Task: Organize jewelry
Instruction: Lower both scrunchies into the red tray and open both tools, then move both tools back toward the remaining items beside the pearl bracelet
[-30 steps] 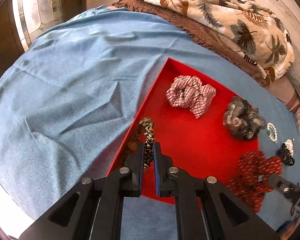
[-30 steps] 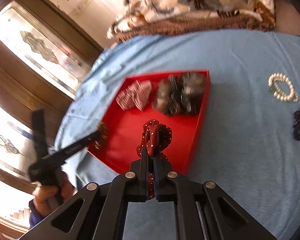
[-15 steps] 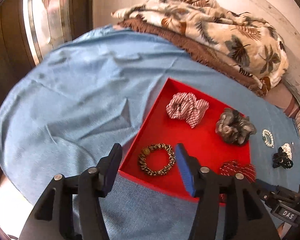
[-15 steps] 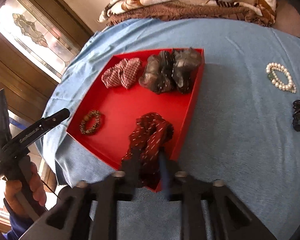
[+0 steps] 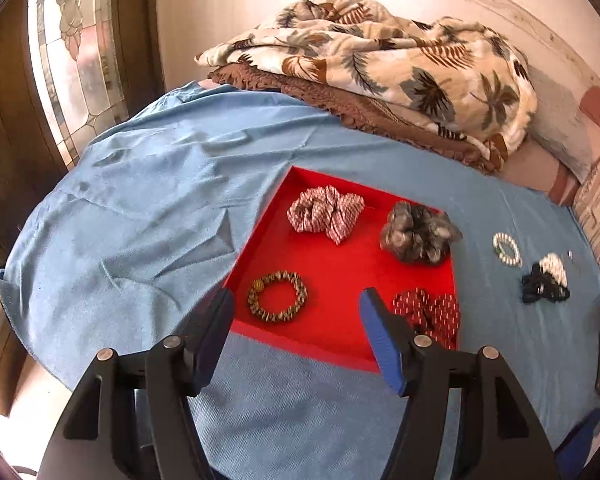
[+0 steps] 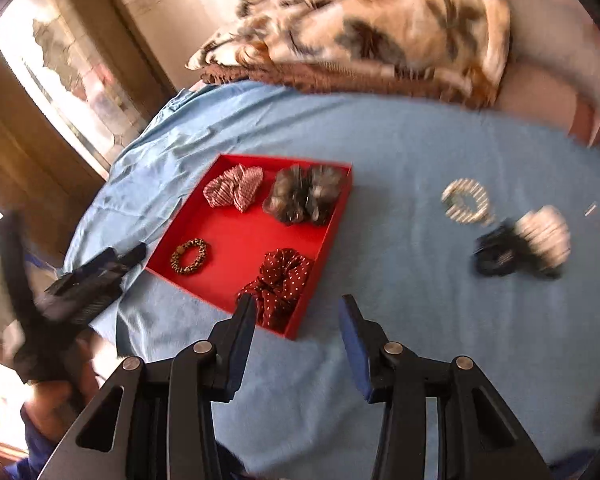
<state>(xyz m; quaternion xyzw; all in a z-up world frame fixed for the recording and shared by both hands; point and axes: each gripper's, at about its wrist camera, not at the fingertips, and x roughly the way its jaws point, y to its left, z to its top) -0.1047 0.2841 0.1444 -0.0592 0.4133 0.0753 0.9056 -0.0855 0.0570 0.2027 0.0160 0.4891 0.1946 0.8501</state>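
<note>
A red tray (image 5: 340,344) (image 6: 320,240) lies on the blue cloth. In it rest a leopard-print hair tie (image 5: 277,297) (image 6: 189,256), a dark red dotted scrunchie (image 5: 430,314) (image 6: 280,280), a red-and-white striped scrunchie (image 5: 326,213) (image 6: 234,190) and a grey scrunchie (image 5: 418,232) (image 6: 304,196). A pearl bracelet (image 5: 506,249) (image 6: 466,202) and a black-and-white hair clip (image 5: 546,282) (image 6: 520,244) sit on the cloth to the right. My left gripper (image 5: 297,308), raised above the tray's near edge, holds nothing and its jaws are opening. My right gripper (image 6: 298,314) hangs empty above the tray's near corner, jaws opening.
A folded palm-print blanket (image 5: 380,64) on a brown throw (image 5: 360,108) lies at the far side of the bed. A stained-glass door (image 5: 76,60) stands at the left. A hand (image 6: 56,396) holding the left gripper shows low in the right wrist view.
The left gripper let go of the leopard-print hair tie in the tray and rose. The right gripper released the dark red scrunchie in the tray and lifted away. Both jaws spread.
</note>
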